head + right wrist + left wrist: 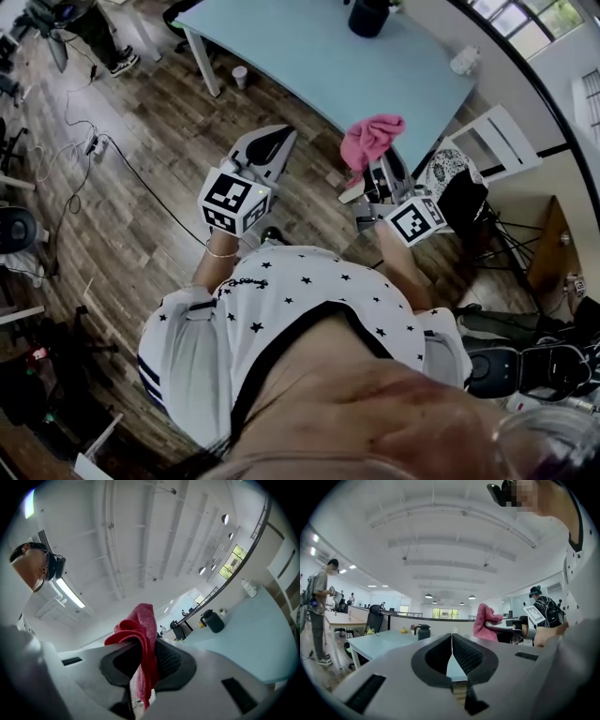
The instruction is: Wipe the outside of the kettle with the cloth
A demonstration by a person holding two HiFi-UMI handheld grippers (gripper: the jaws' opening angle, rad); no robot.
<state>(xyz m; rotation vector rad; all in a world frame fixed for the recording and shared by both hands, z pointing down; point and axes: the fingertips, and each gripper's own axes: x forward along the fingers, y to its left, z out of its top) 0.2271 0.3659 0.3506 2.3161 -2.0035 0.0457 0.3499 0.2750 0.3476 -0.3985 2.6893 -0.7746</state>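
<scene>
The dark kettle (pixel 367 17) stands at the far side of the light blue table (pixel 319 56), well away from both grippers. It also shows in the left gripper view as the kettle (pixel 423 631) and in the right gripper view as the kettle (pixel 213 620). My right gripper (pixel 380 171) is shut on a pink cloth (pixel 371 138), held in the air just off the table's near edge. The cloth (pixel 143 641) hangs between its jaws. My left gripper (pixel 274 141) is shut with nothing in it, its jaws pressed together (pixel 451 635), to the left of the cloth (pixel 485 620).
A small white object (pixel 464 61) lies at the table's right end. A paper cup (pixel 240 75) sits on the wooden floor by a table leg. A white chair (pixel 489 141) stands on the right, cables (pixel 112 150) run over the floor on the left. Another person (pixel 319 606) stands far left.
</scene>
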